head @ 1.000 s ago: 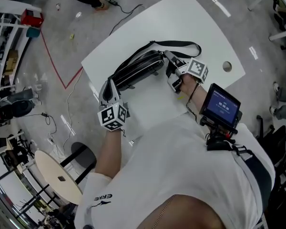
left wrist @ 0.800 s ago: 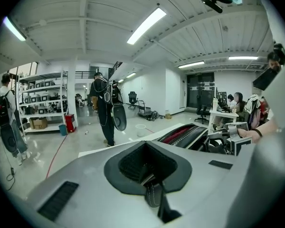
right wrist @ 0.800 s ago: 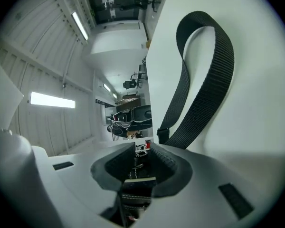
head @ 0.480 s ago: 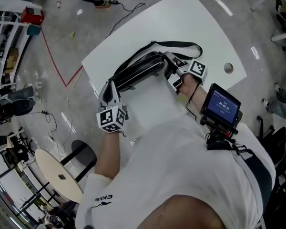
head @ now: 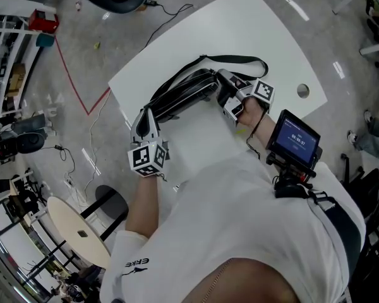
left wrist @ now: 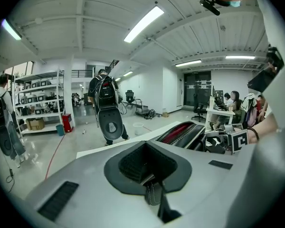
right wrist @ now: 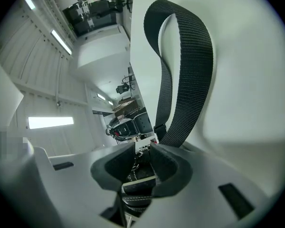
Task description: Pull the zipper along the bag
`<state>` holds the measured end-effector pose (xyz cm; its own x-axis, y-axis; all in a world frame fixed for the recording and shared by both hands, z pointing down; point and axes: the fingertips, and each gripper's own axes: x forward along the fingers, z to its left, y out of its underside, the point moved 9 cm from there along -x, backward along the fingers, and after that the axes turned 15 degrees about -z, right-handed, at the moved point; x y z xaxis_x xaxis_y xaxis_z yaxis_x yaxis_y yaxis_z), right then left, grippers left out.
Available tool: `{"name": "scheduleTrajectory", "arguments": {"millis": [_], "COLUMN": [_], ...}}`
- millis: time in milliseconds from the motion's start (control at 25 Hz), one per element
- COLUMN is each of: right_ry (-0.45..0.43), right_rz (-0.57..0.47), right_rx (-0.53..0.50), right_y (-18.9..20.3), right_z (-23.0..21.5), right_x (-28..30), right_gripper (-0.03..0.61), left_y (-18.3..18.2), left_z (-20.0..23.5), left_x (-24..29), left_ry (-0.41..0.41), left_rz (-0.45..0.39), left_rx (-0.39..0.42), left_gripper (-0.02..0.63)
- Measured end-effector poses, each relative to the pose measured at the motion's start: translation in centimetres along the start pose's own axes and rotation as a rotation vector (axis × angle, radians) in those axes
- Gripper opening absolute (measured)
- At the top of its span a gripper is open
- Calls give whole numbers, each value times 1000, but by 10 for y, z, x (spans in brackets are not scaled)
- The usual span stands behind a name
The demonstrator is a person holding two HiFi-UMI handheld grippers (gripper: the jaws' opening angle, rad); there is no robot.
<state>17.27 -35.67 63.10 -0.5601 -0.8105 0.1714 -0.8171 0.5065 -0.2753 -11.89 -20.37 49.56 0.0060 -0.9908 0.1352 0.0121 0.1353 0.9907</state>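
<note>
The black bag lies slantwise on the white table, its long axis running from the left gripper to the right gripper. The left jaws are pressed together on a small stitched tab, apparently at the bag's near end. The right jaws pinch what looks like the zipper pull at the far end, so the pull's likely path runs along the bag toward the left gripper.
</note>
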Motion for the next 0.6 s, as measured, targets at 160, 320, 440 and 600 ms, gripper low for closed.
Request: {"name": "scheduleTrajectory", "arguments": {"millis": [160, 320, 440, 600], "right_ry": [-10, -22, -28, -10], "right_rz": [-13, -28, -8, 4], "right_rx": [6, -2, -50, -137], "right_y": [-2, -7, -10, -11], "right_z": [2, 5, 7, 8], "right_x": [-1, -2, -1, -1], "right_gripper": [80, 80, 80, 80], "left_y": [0, 0, 1, 3], "left_z": [4, 6, 6, 4], "left_x": [-1, -1, -1, 0], "left_ry": [1, 0, 0, 2], "left_rz": [3, 5, 4, 2], "left_rx": [4, 7, 7, 7], "left_gripper": [3, 3, 3, 3]}}
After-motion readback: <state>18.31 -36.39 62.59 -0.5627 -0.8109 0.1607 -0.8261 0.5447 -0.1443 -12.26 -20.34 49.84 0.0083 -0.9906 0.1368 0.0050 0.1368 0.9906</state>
